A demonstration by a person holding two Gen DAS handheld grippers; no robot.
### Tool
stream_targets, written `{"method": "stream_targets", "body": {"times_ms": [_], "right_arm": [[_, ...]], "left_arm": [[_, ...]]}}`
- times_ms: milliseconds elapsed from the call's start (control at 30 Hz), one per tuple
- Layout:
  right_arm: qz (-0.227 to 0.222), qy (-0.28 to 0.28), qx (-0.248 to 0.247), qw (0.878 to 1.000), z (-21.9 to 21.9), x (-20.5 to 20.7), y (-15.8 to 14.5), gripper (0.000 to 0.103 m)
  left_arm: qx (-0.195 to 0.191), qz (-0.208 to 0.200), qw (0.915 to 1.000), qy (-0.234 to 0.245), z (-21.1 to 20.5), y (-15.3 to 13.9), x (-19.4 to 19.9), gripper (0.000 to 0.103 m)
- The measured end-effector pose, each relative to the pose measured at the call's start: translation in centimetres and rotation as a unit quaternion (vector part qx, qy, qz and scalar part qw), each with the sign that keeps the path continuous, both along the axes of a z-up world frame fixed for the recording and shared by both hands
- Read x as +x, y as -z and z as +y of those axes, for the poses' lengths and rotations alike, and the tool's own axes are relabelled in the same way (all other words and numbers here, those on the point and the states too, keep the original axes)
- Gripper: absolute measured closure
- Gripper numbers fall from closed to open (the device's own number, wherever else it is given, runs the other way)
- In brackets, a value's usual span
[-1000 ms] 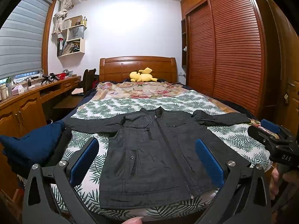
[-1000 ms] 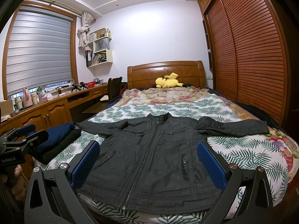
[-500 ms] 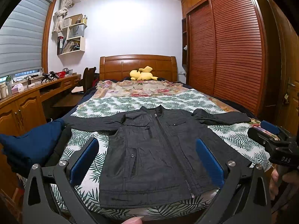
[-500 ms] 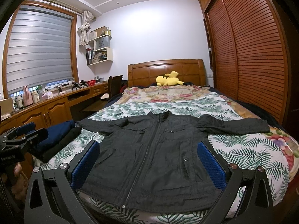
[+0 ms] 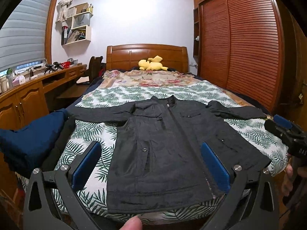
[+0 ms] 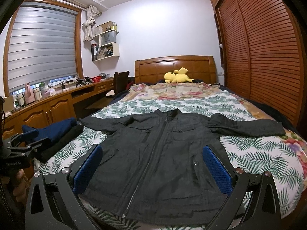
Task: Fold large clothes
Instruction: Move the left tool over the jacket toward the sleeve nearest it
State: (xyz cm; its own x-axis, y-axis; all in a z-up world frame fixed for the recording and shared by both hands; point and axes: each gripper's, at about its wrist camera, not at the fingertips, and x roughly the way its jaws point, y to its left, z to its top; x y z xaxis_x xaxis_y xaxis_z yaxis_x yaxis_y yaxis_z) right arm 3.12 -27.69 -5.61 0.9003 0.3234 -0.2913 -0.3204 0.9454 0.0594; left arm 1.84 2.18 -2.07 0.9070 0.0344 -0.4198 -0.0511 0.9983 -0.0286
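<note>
Shift: both cameras have eased slightly nearer the bed, jacket unmoved.
Left gripper (image 5: 150, 165): jaws spread wide, holding nothing, above the jacket's hem.
Right gripper (image 6: 152, 167): likewise wide apart, empty.
Jacket (image 6: 163, 153): dark, zipped, flat on the leaf-print bedspread (image 6: 249, 153), sleeves spread.
Left edge: folded navy clothes (image 5: 30, 136).

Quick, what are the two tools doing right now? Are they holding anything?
Left tool: open, holding nothing, above the dark jacket.
Right tool: open, holding nothing, above the same jacket.
</note>
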Motion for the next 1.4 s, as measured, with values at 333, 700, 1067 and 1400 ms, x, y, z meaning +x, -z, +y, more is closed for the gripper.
{"method": "stream_targets", "body": {"times_ms": [333,700,1067,1400], "right_arm": [[0.009,-0.029,-0.010,0.999,1.7,4.7,1.7,0.000],[0.029,-0.077,-0.034,0.996,4.5,12.0,2.4,0.000],[0.054,-0.096,-0.058,0.992,5.8,18.4,4.0,0.000],[0.106,-0.103,-0.087,0.985,5.0,20.1,6.8,0.000]], "left_arm": [[0.012,0.034,0.9993,-0.013,1.9,2.5,3.5,0.000],[0.020,0.071,0.9968,-0.029,4.2,5.4,8.6,0.000],[0.023,0.096,0.9942,-0.045,6.2,6.7,13.7,0.000],[0.005,0.117,0.9920,-0.047,9.7,8.2,19.5,0.000]]}}
